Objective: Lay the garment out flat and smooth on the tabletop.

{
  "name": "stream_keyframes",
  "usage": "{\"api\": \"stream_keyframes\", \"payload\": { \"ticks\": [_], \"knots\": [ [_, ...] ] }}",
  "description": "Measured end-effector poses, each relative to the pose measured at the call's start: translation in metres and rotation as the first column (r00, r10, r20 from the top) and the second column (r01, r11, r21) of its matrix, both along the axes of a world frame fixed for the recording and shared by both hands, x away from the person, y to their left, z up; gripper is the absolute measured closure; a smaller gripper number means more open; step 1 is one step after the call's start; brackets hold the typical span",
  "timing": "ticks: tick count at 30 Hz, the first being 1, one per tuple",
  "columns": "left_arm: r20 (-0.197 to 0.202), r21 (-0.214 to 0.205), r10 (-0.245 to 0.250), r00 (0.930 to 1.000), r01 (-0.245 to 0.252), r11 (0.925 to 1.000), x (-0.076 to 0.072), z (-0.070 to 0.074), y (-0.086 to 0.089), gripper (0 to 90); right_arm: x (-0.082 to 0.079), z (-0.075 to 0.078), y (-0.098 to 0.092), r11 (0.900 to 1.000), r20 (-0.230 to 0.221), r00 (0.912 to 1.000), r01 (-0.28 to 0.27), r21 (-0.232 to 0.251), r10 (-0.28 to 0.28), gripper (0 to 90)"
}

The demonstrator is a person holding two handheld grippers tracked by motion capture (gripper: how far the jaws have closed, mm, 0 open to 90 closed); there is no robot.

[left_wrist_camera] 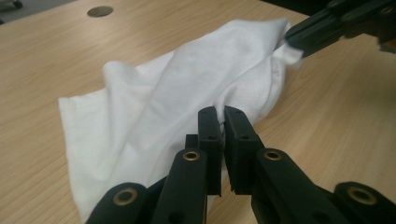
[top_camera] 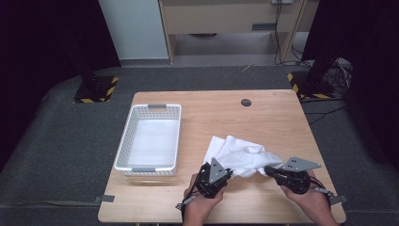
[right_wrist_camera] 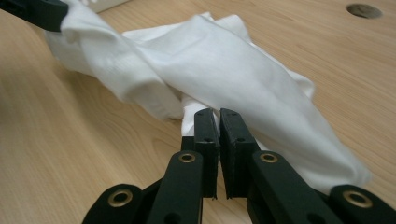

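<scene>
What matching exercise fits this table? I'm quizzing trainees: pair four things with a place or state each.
Things:
1 white cloth
2 white basket
3 left gripper
4 round hole

Places or states:
A in the tabletop near the far edge
B pinched at two edges, partly lifted
C standing on the table's left part
D shut on the cloth

Pairs: 1-B, 2-C, 3-D, 4-A

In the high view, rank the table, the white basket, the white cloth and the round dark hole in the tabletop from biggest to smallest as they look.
1. table, by far the largest.
2. white basket.
3. white cloth, bunched up, somewhat smaller than the basket.
4. round dark hole, tiny.
</scene>
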State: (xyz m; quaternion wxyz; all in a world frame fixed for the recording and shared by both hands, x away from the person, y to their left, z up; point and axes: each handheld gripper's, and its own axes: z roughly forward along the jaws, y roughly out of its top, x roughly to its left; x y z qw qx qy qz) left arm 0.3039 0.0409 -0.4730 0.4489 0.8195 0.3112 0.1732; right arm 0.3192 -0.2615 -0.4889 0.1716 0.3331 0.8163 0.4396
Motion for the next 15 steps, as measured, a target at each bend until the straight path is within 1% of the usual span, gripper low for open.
{"api": "stream_keyframes", "payload": {
  "ticks": [2, 4, 6, 9, 12, 15],
  "knots": [
    [-0.020, 0.018, 0.020, 0.9996, -0.020, 0.9996, 0.005, -0.007, 0.005, 86.7, 0.002, -0.002, -0.009, 0.9997, -0.017, 0.9995, 0.026, 0.004, -0.026, 85.9],
    [-0.032, 0.044, 0.043, 0.9985, -0.042, 0.9981, 0.010, -0.014, 0.009, 86.7, 0.005, -0.005, -0.016, 0.9988, -0.039, 0.9981, 0.048, -0.003, -0.048, 85.9],
    [-0.052, 0.065, 0.063, 0.9966, -0.060, 0.9961, 0.016, -0.022, 0.014, 86.7, 0.007, -0.008, -0.022, 0.9977, -0.059, 0.9960, 0.067, -0.013, -0.068, 86.0],
    [-0.071, 0.100, 0.090, 0.9934, -0.082, 0.9916, 0.023, -0.032, 0.018, 86.7, 0.010, -0.013, -0.028, 0.9952, -0.089, 0.9913, 0.095, -0.023, -0.097, 86.0],
    [-0.096, 0.115, 0.114, 0.9889, -0.103, 0.9880, 0.029, -0.041, 0.023, 86.8, 0.012, -0.017, -0.035, 0.9920, -0.115, 0.9856, 0.121, -0.036, -0.124, 86.0],
    [-0.103, 0.124, 0.130, 0.9861, -0.117, 0.9853, 0.033, -0.045, 0.026, 86.7, 0.014, -0.021, -0.038, 0.9899, -0.131, 0.9819, 0.131, -0.056, -0.137, 86.0]
  ]
}}
